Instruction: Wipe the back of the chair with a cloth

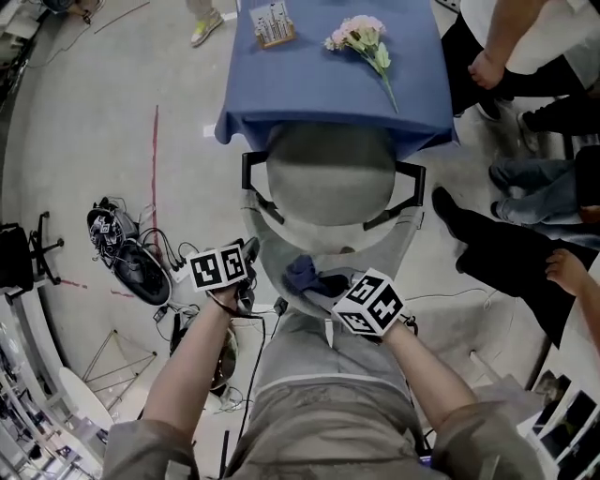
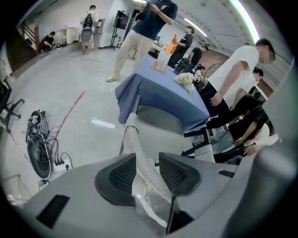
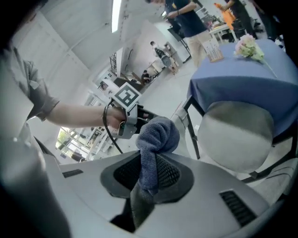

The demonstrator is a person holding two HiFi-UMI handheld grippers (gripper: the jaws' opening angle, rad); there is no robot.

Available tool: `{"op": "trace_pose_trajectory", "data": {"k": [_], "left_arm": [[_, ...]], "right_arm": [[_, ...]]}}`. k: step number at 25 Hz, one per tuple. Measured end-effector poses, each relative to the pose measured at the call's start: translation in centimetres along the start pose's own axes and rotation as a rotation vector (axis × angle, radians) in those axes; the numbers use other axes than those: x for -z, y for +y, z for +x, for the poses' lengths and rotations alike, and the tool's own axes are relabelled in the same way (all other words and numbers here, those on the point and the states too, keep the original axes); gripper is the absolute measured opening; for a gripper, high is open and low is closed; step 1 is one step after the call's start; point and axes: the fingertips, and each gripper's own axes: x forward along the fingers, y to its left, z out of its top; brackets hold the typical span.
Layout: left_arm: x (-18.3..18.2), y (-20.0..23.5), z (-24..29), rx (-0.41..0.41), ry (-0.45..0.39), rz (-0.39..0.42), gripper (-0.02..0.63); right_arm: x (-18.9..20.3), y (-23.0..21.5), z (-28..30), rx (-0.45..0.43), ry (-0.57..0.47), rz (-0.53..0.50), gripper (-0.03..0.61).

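Observation:
The grey chair's seat (image 1: 328, 173) faces a blue table, and its pale mesh back (image 1: 302, 246) is on my side. My left gripper (image 1: 246, 269) is at the back's left edge. In the left gripper view that mesh edge (image 2: 134, 142) runs up between the jaws of the left gripper (image 2: 147, 160), with a thin gap beside it, so the jaws stand open around it. My right gripper (image 1: 330, 287) hovers over the top of the back, shut on a dark blue cloth (image 1: 305, 275). The cloth (image 3: 158, 135) bunches above the right gripper (image 3: 150, 160), with the seat (image 3: 237, 135) beyond.
A blue-clothed table (image 1: 309, 94) beyond the chair carries flowers (image 1: 361, 37) and a small card stand (image 1: 272, 23). Seated people's legs (image 1: 506, 244) crowd the right. Cables and a power strip (image 1: 131, 262) lie on the floor to the left. Black armrests (image 1: 405, 192) flank the seat.

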Motion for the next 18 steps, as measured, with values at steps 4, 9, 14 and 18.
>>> {"op": "trace_pose_trajectory", "data": {"k": [4,9,14,18], "left_arm": [[-1.7,-2.3,-2.8,0.052,-0.074,0.048,0.17],[-4.9,-6.1,-6.7,0.107,-0.221,0.131,0.167],[-8.1,-10.2,-12.2,0.139,-0.362,0.269,0.127],[-10.8,-14.4,-17.0,0.189,-0.486,0.409,0.112]], "right_arm": [[-3.4,0.0,-2.7,0.083,-0.162,-0.016,0.081],[-7.5,-0.4,-7.2,0.198,-0.301,-0.084,0.081],[-11.7,1.1,-12.8,0.298,-0.437,-0.151,0.081],[-15.0,3.0,-17.3,0.359,-0.541,-0.206,0.083]]}}
